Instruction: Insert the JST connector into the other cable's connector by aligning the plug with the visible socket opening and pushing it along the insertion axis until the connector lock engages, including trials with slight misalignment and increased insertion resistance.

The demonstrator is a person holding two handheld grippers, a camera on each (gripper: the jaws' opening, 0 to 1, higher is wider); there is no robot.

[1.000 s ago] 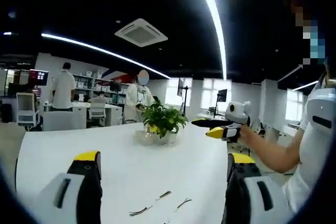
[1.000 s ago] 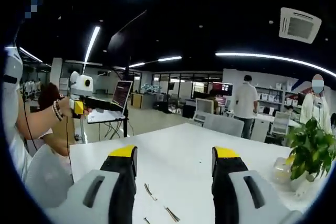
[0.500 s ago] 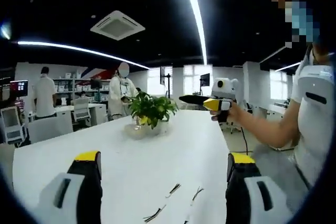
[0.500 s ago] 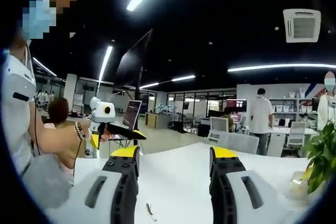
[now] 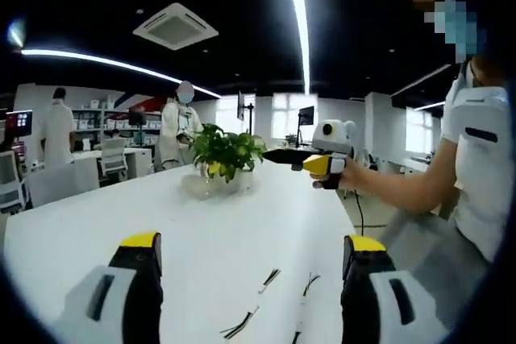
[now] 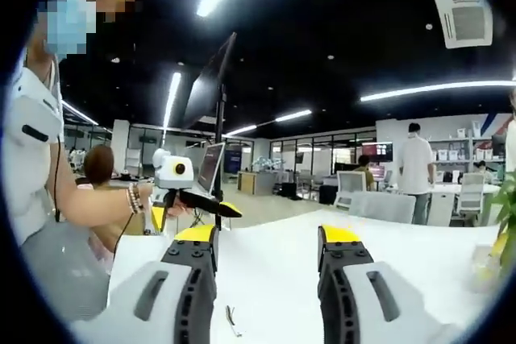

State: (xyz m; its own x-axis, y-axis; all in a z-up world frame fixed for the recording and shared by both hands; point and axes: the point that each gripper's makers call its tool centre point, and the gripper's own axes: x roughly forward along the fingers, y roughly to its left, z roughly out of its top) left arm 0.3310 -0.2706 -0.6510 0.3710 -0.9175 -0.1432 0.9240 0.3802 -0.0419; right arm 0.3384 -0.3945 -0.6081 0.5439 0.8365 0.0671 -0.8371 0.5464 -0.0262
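We find the cables low in the left gripper view: one short cable point(image 5: 270, 279) lies on the white table point(image 5: 161, 215) at lower centre, a second cable point(image 5: 239, 326) just below and to its left, and a third cable point(image 5: 309, 283) to the right near the table's edge. Their connectors are too small to make out. In the right gripper view one cable end point(image 6: 232, 321) shows at the bottom of the frame between our jaws, flat on the table point(image 6: 419, 251).

Our left gripper point(image 5: 254, 247) hovers above the table with its yellow-tipped jaws wide apart and nothing between them. Our right gripper point(image 6: 266, 239) is likewise spread wide and empty.

In the left gripper view the other gripper point(image 5: 310, 159) comes in at right of centre, held in a hand point(image 5: 339, 173), well above the cables. In the right gripper view the left one point(image 6: 197, 199) appears at left of centre.

A potted plant point(image 5: 222, 155) stands on the table at upper centre of the left gripper view. People stand among desks and chairs in the background.
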